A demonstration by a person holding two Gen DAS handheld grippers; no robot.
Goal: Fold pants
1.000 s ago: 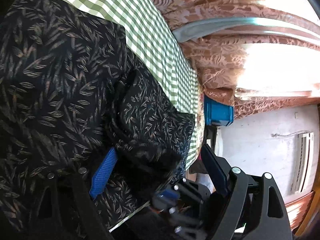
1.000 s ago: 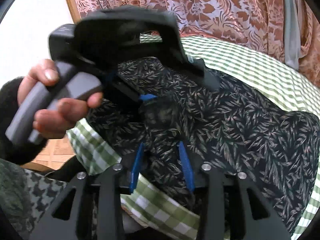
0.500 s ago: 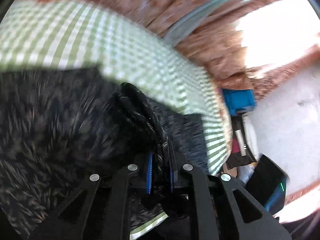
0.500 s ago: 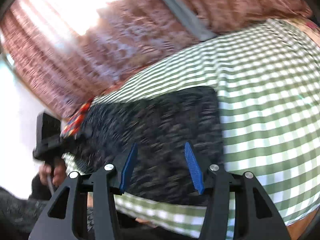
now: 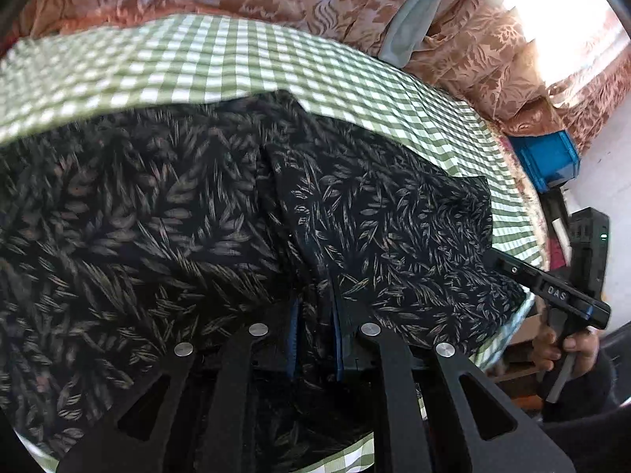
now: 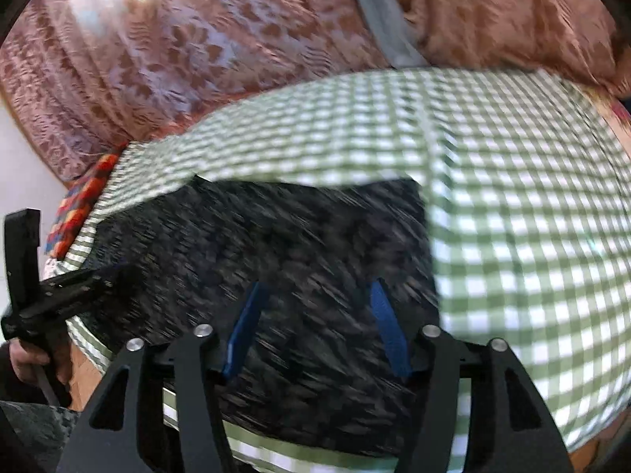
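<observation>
The left gripper (image 5: 315,339) has its blue-padded fingers drawn nearly together, pinching a bunched ridge of the black leaf-print fabric pants (image 5: 189,228) between them. From that pinch a raised fold runs away toward the far side, splitting the cloth into a broad panel on the left and a smaller flap on the right whose corner lies near the right edge of the surface.

The right gripper (image 6: 315,327) stands wide apart, its two blue pads over the dark fabric with nothing between them; whether the tips touch the cloth cannot be told through the blur. In the left wrist view its black body shows at the far right, held by a hand (image 5: 568,349).

The pants lie on a green-and-white checked cloth (image 6: 532,236) covering the desk, occupying its near and left part, with a straight right edge and bare checks to the right and beyond. A rust-coloured patterned curtain (image 6: 197,39) hangs behind, and a blue plastic bin (image 5: 548,161) sits past the right end.
</observation>
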